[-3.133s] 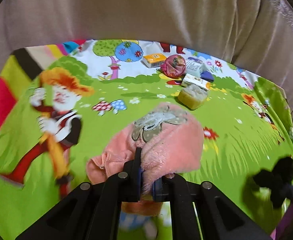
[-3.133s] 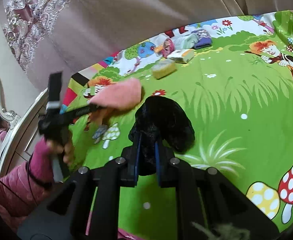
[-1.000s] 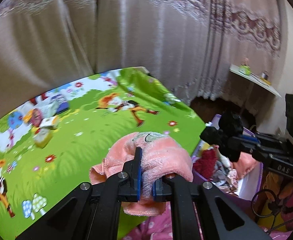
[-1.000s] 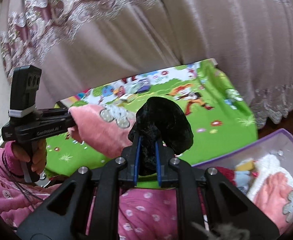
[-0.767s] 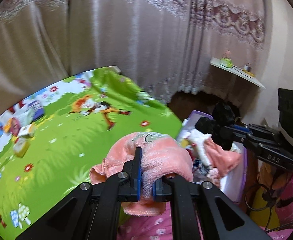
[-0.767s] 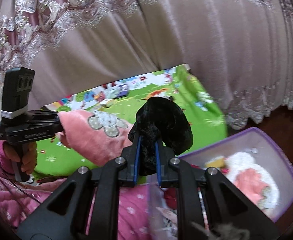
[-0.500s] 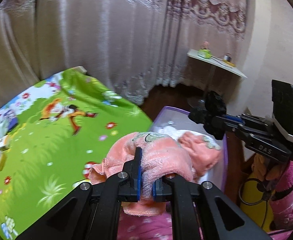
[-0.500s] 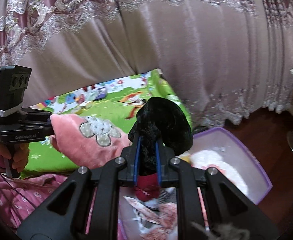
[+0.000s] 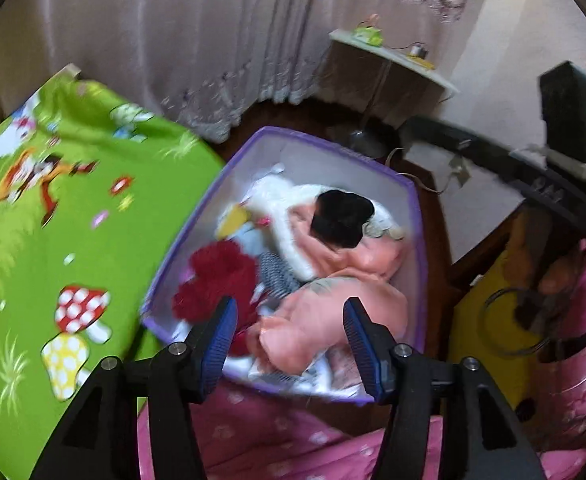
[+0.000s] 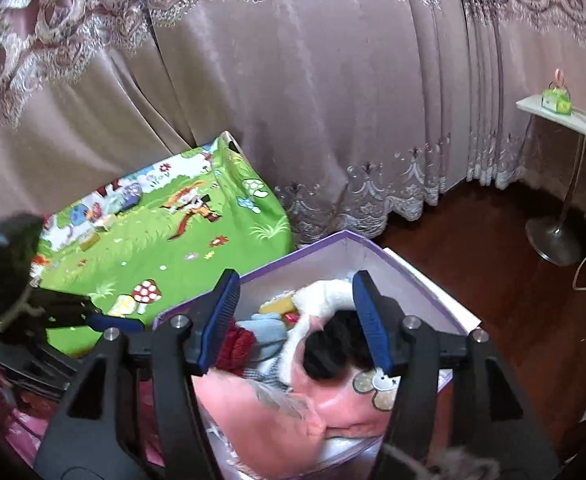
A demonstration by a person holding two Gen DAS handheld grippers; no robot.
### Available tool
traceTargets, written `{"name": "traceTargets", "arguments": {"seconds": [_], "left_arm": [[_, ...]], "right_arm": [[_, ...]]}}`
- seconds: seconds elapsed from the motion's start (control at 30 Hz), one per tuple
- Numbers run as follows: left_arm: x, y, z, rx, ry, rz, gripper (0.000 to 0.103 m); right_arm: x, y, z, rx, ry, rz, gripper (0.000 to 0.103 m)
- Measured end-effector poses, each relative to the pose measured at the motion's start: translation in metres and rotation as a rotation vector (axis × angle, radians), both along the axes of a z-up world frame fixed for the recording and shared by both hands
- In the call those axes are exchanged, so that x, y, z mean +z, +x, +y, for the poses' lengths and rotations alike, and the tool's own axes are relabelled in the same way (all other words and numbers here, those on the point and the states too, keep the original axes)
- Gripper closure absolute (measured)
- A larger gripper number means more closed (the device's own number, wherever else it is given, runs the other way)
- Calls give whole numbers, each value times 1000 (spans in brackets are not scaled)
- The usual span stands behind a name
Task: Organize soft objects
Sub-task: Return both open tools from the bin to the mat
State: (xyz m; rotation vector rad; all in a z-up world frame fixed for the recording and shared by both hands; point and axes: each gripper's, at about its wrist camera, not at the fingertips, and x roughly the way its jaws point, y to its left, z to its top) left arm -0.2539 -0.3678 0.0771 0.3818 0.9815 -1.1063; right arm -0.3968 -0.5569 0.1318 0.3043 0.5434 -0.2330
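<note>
Left gripper point(image 9: 289, 332) jaws apart, just opened, nothing clamped; pink cloth point(image 9: 333, 320) lies below between the blue pads, in the purple bin point(image 9: 413, 216), red item point(image 9: 217, 280) to its left. Right gripper point(image 10: 297, 320) jaws apart too, just opened, empty; black fuzzy piece point(image 10: 333, 348) sits below it in the bin on another pink cloth point(image 10: 349, 404). Green mat point(image 10: 165, 240) left of both grippers.

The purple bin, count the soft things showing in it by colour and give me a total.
In the purple bin, as far as the blur allows:
Pink: 2
Black: 1
White: 1
Red: 1
Yellow: 1
Light blue: 1
Total: 7
</note>
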Motion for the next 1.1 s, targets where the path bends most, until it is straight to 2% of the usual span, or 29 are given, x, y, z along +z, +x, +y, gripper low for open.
{"name": "traceTargets", "arguments": {"seconds": [0.13, 0.3, 0.53, 0.6, 0.67, 0.73, 0.93, 1.1], "left_arm": [[6, 29, 38, 117, -10, -52, 44], [11, 77, 118, 356, -17, -141, 38], [-3, 132, 247, 722, 17, -183, 37], [-8, 146, 285, 818, 10, -180, 32], [-14, 158, 318, 907, 13, -179, 27], [-18, 167, 337, 959, 11, -169, 25], [-31, 202, 388, 1065, 20, -185, 25], [-40, 235, 413, 1109, 69, -238, 25]], "right_arm": [[3, 3, 5, 22, 0, -4, 40], [4, 27, 25, 93, -14, 13, 40], [11, 77, 83, 280, -46, 41, 40], [8, 94, 108, 335, -54, 53, 37], [0, 116, 132, 397, -9, 73, 36], [-14, 144, 163, 466, 51, 121, 35], [-46, 220, 260, 664, 71, 174, 35], [-65, 280, 305, 719, 119, 213, 35]]}}
